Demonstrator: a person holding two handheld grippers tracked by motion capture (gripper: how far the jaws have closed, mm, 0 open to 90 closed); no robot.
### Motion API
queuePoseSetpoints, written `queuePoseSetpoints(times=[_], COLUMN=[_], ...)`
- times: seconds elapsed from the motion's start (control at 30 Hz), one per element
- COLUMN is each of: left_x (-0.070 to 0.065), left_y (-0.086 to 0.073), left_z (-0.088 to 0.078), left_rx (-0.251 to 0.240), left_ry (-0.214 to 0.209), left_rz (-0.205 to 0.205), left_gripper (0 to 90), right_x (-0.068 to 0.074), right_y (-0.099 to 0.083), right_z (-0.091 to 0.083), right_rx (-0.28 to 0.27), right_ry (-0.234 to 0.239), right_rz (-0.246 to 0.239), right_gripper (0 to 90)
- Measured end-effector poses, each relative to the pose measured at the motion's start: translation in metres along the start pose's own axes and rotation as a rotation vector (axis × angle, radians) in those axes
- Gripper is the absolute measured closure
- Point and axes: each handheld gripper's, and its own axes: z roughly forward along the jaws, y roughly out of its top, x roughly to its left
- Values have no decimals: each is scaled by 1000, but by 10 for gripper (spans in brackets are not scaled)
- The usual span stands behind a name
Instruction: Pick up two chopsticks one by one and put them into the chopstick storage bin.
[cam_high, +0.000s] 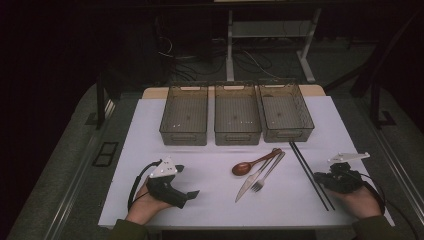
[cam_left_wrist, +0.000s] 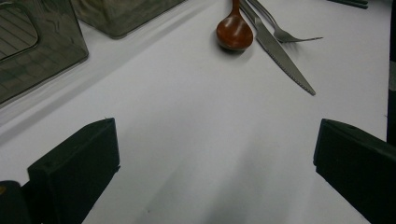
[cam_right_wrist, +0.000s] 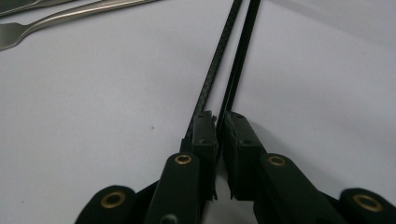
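Note:
My left gripper (cam_high: 187, 181) (cam_left_wrist: 217, 154) rests at the front left of the white table (cam_high: 210, 205), open wide with bare table between its jaws. A brown wooden spoon (cam_high: 243, 168) (cam_left_wrist: 234, 32), a steel knife (cam_high: 250, 182) (cam_left_wrist: 280, 56) and a fork (cam_high: 265, 177) (cam_left_wrist: 289, 35) lie together at centre, ahead of that gripper. Two black chopsticks (cam_high: 305, 162) (cam_right_wrist: 233, 56) lie side by side to their right. My right gripper (cam_high: 318, 178) (cam_right_wrist: 218, 121) sits shut on top of them, its tips over the pair, which runs on under the jaws.
Three empty smoky plastic bins (cam_high: 184, 115) (cam_high: 237, 115) (cam_high: 286, 112) stand in a row across the back of the table; one bin's corner (cam_left_wrist: 32, 51) shows at upper left in the left gripper view. Cables and a desk frame (cam_high: 230, 45) lie beyond.

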Motion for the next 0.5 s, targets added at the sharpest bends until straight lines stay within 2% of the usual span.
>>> queuePoseSetpoints(times=[0.5], left_x=[0], left_y=[0], left_z=[0], left_rx=[4], left_ry=[-5], left_rz=[8], left_gripper=[0], right_x=[-3], right_y=[1], right_z=[-2], right_rx=[11], right_ry=[-26], right_rz=[36], right_gripper=[842])
